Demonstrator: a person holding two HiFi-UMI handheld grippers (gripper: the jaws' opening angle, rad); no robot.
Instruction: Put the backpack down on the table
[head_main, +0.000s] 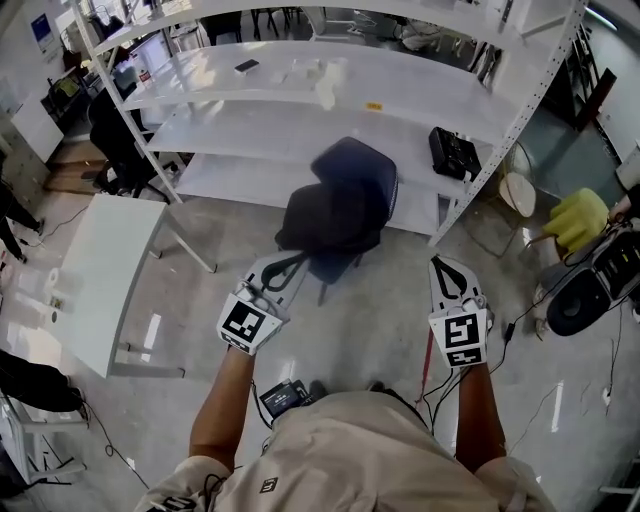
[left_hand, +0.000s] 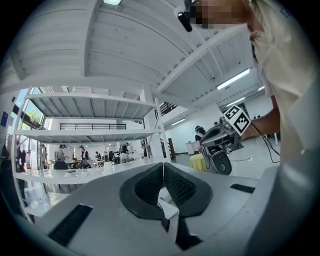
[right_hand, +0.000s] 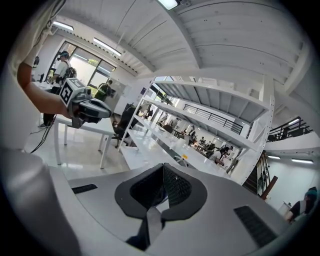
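In the head view a dark bulk (head_main: 338, 208), navy on top and black below, stands on the floor in front of the white shelf rack (head_main: 300, 95). It looks like the backpack resting on a chair, but I cannot tell for sure. My left gripper (head_main: 294, 264) is just in front of it at its lower left, jaws shut and empty. My right gripper (head_main: 446, 266) hovers to the right, apart from it, also shut on nothing. In both gripper views the black pads meet: left gripper (left_hand: 163, 167), right gripper (right_hand: 163, 169). The white table (head_main: 108, 270) stands at the left.
A black case (head_main: 455, 152) lies on the rack's lower shelf. At the right are a yellow stool (head_main: 578, 215) and a round black device (head_main: 580, 300), with cables on the floor. People and desks show beyond the rack. Another person stands at the left edge.
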